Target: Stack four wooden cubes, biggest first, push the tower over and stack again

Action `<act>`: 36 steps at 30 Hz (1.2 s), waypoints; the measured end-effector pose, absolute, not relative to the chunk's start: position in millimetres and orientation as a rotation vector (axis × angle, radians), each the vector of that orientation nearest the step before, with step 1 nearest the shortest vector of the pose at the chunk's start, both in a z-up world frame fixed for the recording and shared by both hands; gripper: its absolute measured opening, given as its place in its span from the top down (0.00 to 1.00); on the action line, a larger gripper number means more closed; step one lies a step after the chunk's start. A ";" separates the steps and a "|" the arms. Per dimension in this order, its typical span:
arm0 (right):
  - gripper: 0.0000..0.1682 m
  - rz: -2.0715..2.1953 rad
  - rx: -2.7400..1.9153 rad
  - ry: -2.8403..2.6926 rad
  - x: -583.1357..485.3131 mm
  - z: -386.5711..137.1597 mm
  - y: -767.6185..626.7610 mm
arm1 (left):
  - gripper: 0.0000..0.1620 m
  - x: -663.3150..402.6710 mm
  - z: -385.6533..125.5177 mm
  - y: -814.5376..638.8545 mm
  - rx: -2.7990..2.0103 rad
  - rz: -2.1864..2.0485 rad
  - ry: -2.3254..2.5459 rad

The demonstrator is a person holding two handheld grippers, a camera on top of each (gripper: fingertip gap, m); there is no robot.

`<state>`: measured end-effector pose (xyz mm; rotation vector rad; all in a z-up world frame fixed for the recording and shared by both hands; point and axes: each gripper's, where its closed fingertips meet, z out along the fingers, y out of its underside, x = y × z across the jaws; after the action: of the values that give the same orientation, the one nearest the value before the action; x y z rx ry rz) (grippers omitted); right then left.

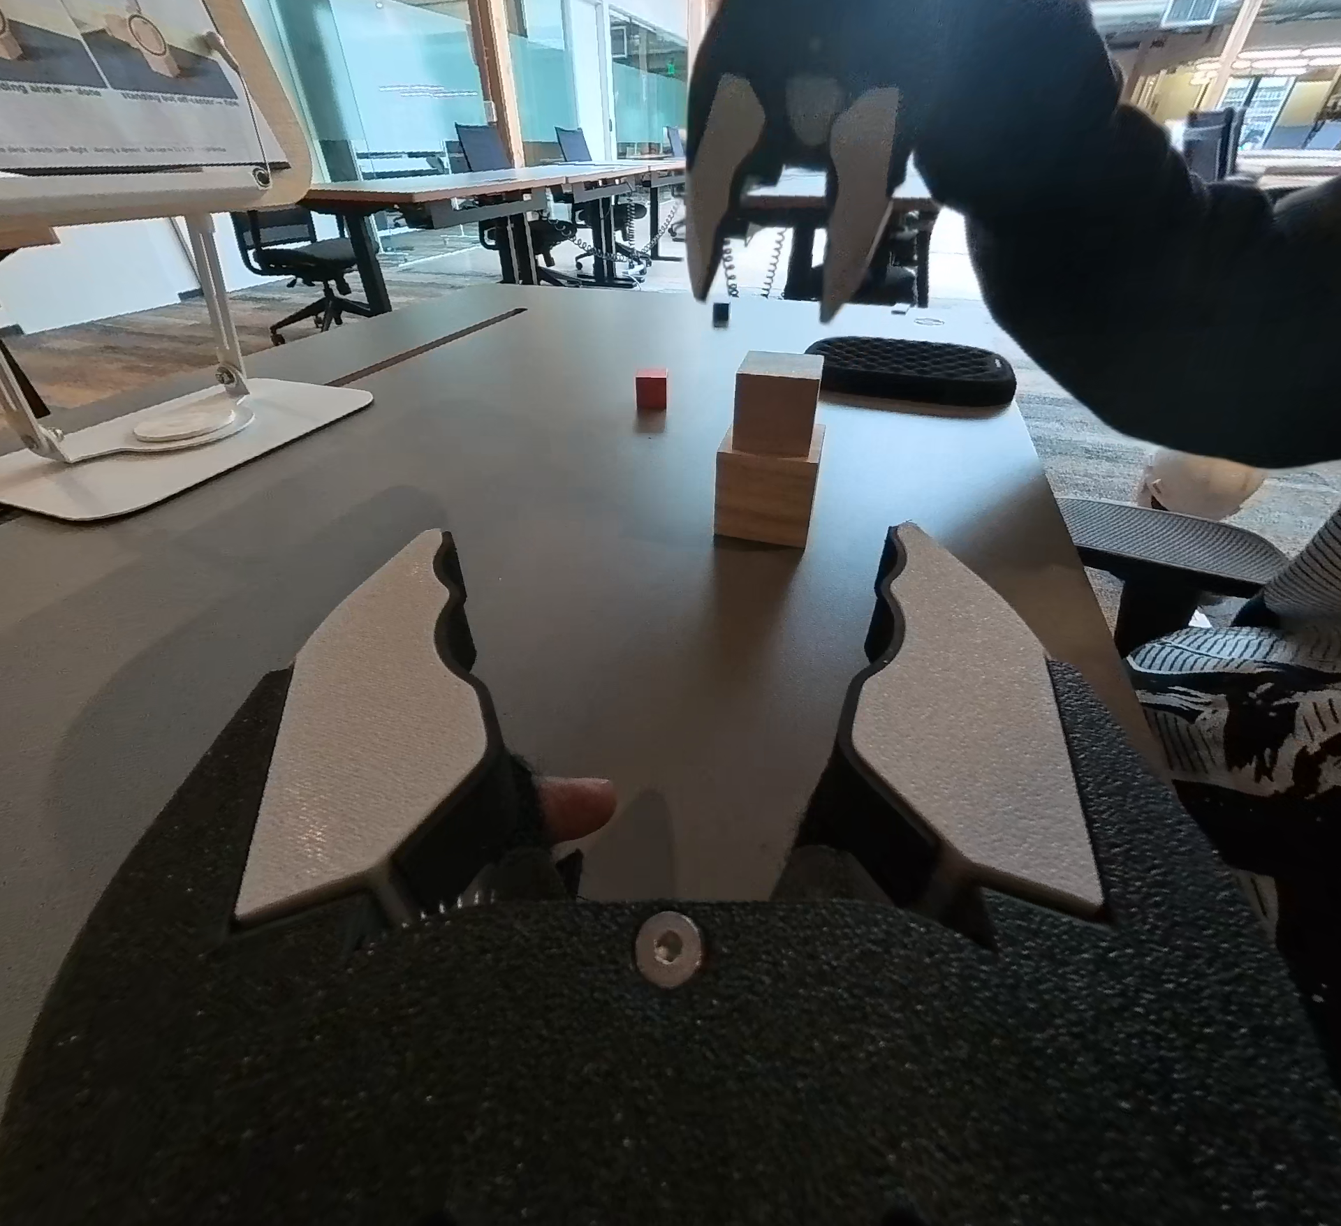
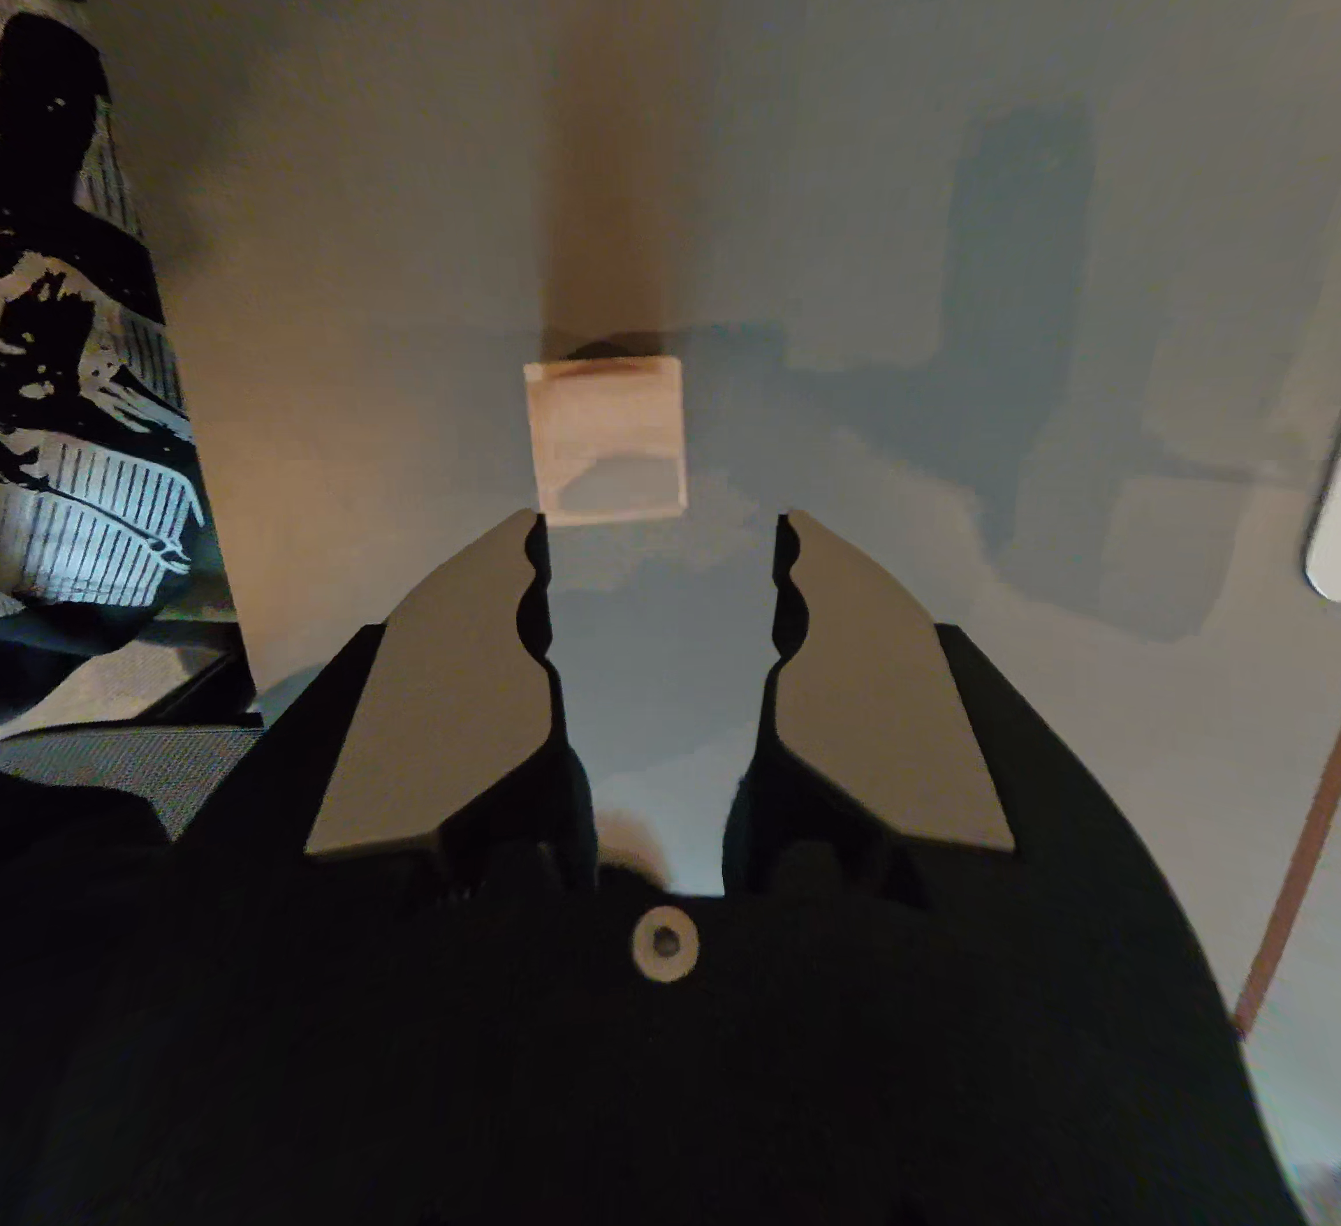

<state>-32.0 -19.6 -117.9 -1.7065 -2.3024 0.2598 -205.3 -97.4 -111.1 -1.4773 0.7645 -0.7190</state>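
Note:
Two plain wooden cubes stand stacked on the dark table (image 1: 580, 574): a larger bottom cube (image 1: 765, 498) with a smaller cube (image 1: 776, 402) on it, set slightly off-centre. A small red cube (image 1: 651, 388) sits to the left behind them, and a tiny black cube (image 1: 720, 313) lies farther back. My left gripper (image 1: 664, 556) is open and empty, low in front of the stack. My right gripper (image 1: 762, 306) hangs open above the stack, pointing down. In the right wrist view it (image 2: 662, 520) is open and empty, with the stack's top (image 2: 606, 440) seen from above just beyond its tips.
A white stand (image 1: 181, 437) holding an instruction sheet is at the left. A black wrist rest (image 1: 911, 368) lies behind the stack on the right. The table's right edge (image 1: 1067, 538) borders a chair and the person's patterned sleeve (image 1: 1233, 705).

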 end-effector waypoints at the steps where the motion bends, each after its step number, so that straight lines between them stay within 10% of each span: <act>1: 0.64 0.244 -1.728 -2.257 -25.5 -110.6 -10.1 | 0.34 -205.2 -111.1 -97.5 -1.478 -0.719 0.766; 36: 0.63 0.174 -2.628 -1.200 64.5 -207.9 128.1 | 0.34 -203.9 -111.7 -98.9 -1.477 -0.737 0.777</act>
<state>64.5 128.1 -207.9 -2.6282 -1.2003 0.1744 -203.9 -98.9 -111.7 -1.4767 0.7766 -0.7372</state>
